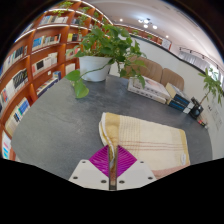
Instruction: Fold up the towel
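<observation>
The gripper [112,160] has its two fingers drawn close together, with only a thin dark slit between their magenta pads [100,159]. The near edge of a cream towel [150,142] runs into that slit, so both pads press on the cloth. The white finger bodies spread out to either side below the pads.

Just ahead of the fingers the towel lies on a grey round table [50,125]. It is partly folded: a doubled band of layered cloth stands up along the side nearest the fingers, and a flatter panel with thin stripes near its hem spreads away from it across the tabletop.

Beyond the towel, toward the far side of the table, a white pot holds a leafy green plant [103,48], whose stems hang over the pot's rim. Beside the plant lies a stack of books [150,90], and further along sit a few small boxes [185,102].

Past the table, tall wooden bookshelves [35,50] filled with books curve along one wall. A sofa [160,72] stands against the far wall, and another green plant [212,85] shows beyond the boxes.
</observation>
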Action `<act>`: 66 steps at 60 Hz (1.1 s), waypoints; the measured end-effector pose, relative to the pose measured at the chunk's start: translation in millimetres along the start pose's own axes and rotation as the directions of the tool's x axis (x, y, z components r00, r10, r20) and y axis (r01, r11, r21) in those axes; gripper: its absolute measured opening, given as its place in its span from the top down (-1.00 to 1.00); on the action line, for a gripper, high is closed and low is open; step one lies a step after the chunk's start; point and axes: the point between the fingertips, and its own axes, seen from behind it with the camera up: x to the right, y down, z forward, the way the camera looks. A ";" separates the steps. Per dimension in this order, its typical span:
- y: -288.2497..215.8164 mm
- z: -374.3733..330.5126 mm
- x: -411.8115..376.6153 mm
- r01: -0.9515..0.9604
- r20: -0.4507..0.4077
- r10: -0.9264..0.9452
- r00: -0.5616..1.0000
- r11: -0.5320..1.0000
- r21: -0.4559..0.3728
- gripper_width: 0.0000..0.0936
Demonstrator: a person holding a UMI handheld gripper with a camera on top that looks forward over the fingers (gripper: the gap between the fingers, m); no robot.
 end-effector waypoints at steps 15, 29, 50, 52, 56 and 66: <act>-49.1 -40.2 44.8 -0.073 0.066 0.068 0.996 0.994 0.083 0.89; -73.8 -74.3 203.0 -0.189 -0.020 0.196 0.980 0.964 0.189 0.89; 33.1 -61.1 289.8 -0.203 0.017 0.202 0.979 0.978 0.059 -0.59; 31.7 -67.5 292.7 -0.214 0.028 0.212 0.977 0.973 0.084 -0.58; 17.1 -91.6 301.4 -0.231 0.034 0.229 0.973 0.965 0.121 -0.59; -23.7 -170.7 322.7 -0.231 0.022 0.232 0.972 0.944 0.236 -0.60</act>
